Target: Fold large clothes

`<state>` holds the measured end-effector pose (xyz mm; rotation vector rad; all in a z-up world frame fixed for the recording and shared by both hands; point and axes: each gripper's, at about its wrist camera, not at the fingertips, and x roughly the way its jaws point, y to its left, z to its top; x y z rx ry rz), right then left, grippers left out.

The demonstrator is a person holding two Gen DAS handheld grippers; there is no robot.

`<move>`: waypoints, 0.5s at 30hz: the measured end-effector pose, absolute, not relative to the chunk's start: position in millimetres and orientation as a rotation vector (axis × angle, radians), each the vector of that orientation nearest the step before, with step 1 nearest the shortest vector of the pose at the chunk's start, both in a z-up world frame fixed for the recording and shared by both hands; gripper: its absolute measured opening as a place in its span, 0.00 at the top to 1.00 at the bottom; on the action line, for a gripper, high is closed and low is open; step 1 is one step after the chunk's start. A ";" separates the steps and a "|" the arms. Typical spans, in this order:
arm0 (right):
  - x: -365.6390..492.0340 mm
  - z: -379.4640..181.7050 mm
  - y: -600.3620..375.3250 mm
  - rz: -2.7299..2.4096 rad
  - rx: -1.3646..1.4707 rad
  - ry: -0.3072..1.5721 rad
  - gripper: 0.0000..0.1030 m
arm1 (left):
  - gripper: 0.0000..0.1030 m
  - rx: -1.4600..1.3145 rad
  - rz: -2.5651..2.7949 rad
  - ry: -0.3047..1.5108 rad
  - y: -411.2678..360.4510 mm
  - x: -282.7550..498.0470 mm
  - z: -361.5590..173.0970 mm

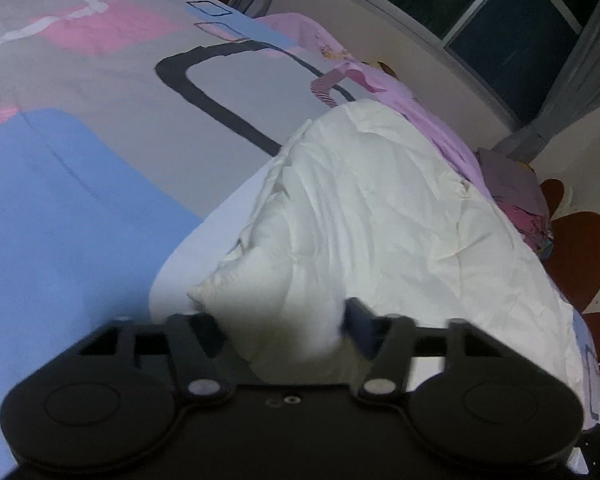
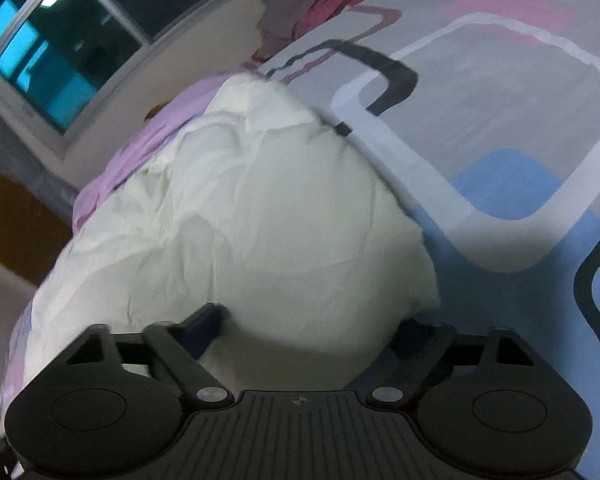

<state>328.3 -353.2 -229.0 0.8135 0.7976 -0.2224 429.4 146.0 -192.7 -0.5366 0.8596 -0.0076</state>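
Observation:
A large white garment (image 1: 380,208) lies crumpled on a bed with a patterned grey, blue and pink cover (image 1: 100,120). In the left wrist view, my left gripper (image 1: 284,320) has a bunched edge of the white garment between its jaws and is shut on it. In the right wrist view, the same white garment (image 2: 260,208) fills the middle. My right gripper (image 2: 308,328) has a thick fold of it between its jaws and is shut on it. The fingertips of both grippers are mostly hidden by the cloth.
A lilac garment (image 1: 380,80) lies beyond the white one near the bed's far edge; it also shows in the right wrist view (image 2: 148,140). A pile of dark and pink clothes (image 2: 312,4) sits near the wall. A window (image 1: 500,20) and curtains stand behind the bed.

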 end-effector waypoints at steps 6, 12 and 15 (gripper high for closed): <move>320.8 -205.0 -347.8 -0.227 0.772 0.740 0.70 | 0.76 -0.513 -0.035 0.831 143.0 423.1 -182.0; 301.2 -177.8 -333.2 -0.229 0.727 0.696 0.75 | 0.83 -0.507 -0.083 0.801 151.6 414.2 -168.0; 285.7 -173.7 -328.9 -0.233 0.729 0.697 0.75 | 0.83 -0.504 -0.111 0.797 159.0 401.5 -158.1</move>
